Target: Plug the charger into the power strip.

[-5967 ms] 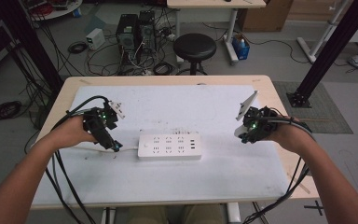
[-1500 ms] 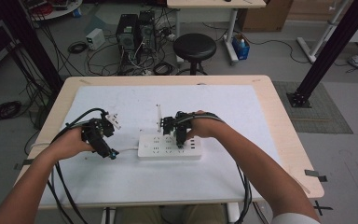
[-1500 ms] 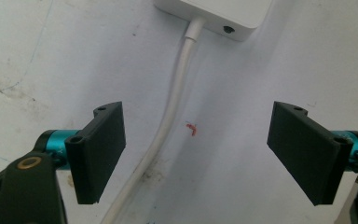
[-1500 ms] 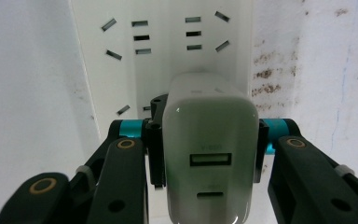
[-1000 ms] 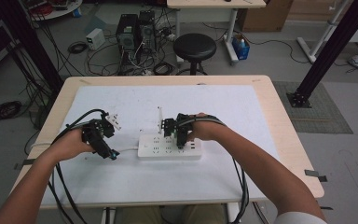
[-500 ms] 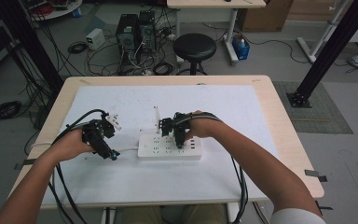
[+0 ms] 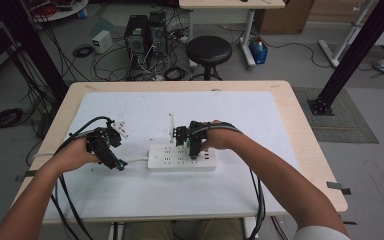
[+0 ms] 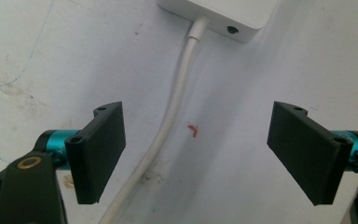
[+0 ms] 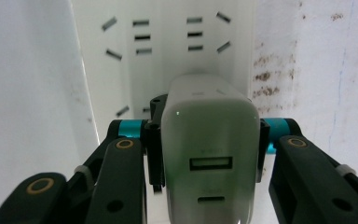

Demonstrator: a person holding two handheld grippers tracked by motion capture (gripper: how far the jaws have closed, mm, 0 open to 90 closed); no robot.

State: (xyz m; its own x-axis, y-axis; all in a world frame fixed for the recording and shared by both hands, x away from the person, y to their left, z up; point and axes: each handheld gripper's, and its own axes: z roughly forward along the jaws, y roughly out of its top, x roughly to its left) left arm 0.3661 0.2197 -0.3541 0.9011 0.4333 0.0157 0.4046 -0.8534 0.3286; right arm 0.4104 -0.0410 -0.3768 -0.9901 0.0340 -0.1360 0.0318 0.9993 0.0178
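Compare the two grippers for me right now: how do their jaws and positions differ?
The right gripper is shut on the white charger, while the left gripper stands open and holds nothing. The right gripper sits over the power strip; the left gripper hovers off the strip's end, its jaws straddling the strip's white cord without touching it. Both have black jaws with teal fittings and point down at the table.

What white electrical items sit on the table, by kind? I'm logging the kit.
Power strip: 1
Cord on the strip: 1
Charger, clamped in the right tool over the strip: 1
Total: 3
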